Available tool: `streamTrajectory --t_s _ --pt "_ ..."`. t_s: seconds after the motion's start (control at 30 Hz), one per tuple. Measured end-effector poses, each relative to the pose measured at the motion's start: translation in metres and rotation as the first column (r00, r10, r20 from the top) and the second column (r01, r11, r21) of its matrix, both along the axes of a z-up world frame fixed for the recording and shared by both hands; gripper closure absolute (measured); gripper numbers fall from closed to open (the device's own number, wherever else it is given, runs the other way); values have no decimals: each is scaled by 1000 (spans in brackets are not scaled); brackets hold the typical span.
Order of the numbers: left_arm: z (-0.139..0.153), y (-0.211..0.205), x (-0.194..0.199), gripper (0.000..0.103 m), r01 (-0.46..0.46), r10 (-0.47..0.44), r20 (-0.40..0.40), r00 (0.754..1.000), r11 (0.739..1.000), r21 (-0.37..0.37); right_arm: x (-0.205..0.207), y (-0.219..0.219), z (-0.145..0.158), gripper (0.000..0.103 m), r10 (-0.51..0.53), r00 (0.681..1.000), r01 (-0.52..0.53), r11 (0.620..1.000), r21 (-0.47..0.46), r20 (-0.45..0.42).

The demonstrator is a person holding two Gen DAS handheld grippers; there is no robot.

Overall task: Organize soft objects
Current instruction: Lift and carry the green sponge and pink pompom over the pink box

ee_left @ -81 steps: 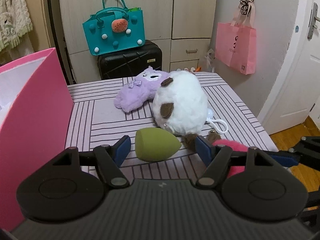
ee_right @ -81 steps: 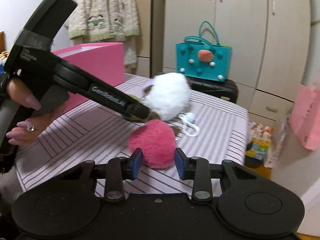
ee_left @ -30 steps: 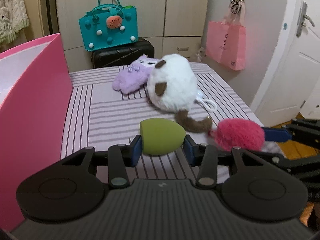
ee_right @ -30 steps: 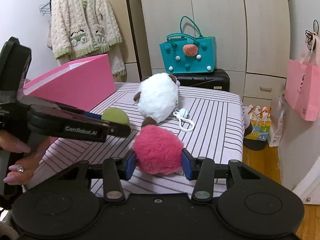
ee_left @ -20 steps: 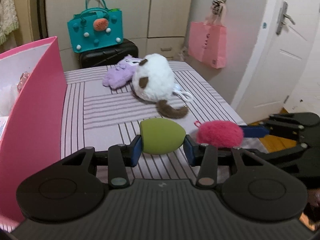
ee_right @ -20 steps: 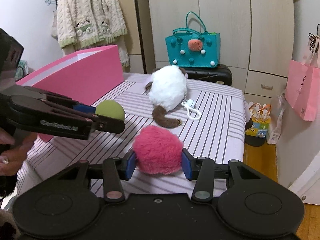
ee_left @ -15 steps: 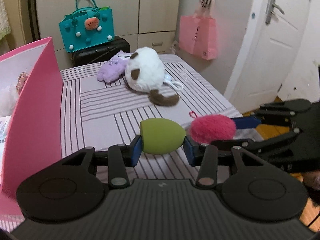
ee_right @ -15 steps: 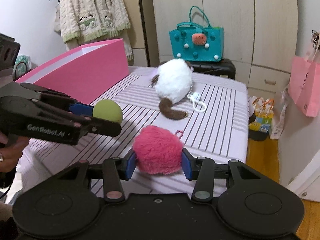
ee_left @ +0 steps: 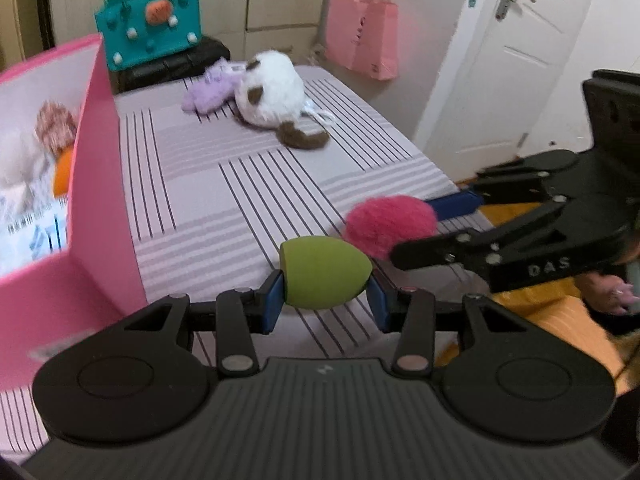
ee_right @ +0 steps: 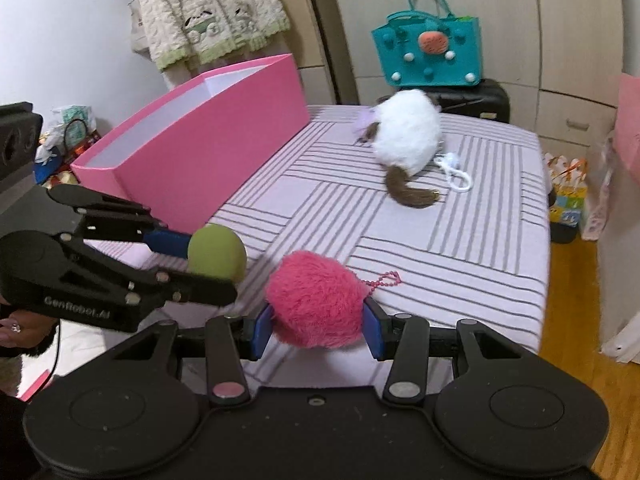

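Observation:
My left gripper (ee_left: pixel 326 292) is shut on a green egg-shaped sponge (ee_left: pixel 322 271), held above the near part of the striped table (ee_left: pixel 248 176). My right gripper (ee_right: pixel 318 326) is shut on a fluffy pink pom-pom (ee_right: pixel 314 300) with a small bead chain, just right of the sponge (ee_right: pixel 217 252). The pom-pom (ee_left: pixel 388 226) also shows in the left wrist view. A pink box (ee_left: pixel 96 184) stands open at the left with soft items inside. A white plush with brown patches (ee_left: pixel 270 94) and a purple plush (ee_left: pixel 210 88) lie at the table's far end.
A teal bag (ee_left: pixel 150 36) sits on a black suitcase behind the table. A pink bag (ee_left: pixel 362 36) hangs by the white door (ee_left: pixel 508 64). A knitted cardigan (ee_right: pixel 208 8) hangs on the wall. A hand (ee_left: pixel 612 292) holds the right gripper. Wooden floor lies right of the table.
Both grippers have risen and drawn back from the table's far end with the sponge and the pom-pom held. The left view has swung left, so the pink box's inside now shows.

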State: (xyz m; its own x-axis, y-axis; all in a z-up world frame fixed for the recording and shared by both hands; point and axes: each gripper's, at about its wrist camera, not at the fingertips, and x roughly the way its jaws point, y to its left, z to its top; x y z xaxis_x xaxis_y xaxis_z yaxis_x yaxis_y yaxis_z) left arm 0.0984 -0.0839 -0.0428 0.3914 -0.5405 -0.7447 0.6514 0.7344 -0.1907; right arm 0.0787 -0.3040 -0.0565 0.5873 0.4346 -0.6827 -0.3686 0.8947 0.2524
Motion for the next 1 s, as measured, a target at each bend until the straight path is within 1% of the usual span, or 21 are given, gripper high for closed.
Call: streamTrajectory --t_s 0.07,0.3,0.53,0.67,0.77,0.9,1.0 --pt "3 7 -2 60 4 -4 -22 1000 1000 -5 0 5 2 52 18 1000 -18 1000 3 -10" --pt "20 27 -14 60 5 -5 -19 1000 1000 28 3 28 13 52 80 996 -80 996 29 -28" --pt "35 55 -23 60 15 -14 -20 1000 1000 26 7 50 32 52 143 989 -140 988 70 -37" --pt "40 71 -23 60 12 -11 -54 998 1000 10 9 65 41 52 175 983 -170 981 92 -54" --pt "46 84 -24 60 8 -8 -61 998 1000 5 11 75 49 52 197 978 -189 976 104 -69" --pt "62 103 -28 60 -6 6 -45 999 1000 -11 13 89 61 52 228 970 -216 968 128 -86" --pt "80 118 -33 60 -18 18 1 1000 999 -27 13 98 75 51 239 968 -228 965 133 -74"
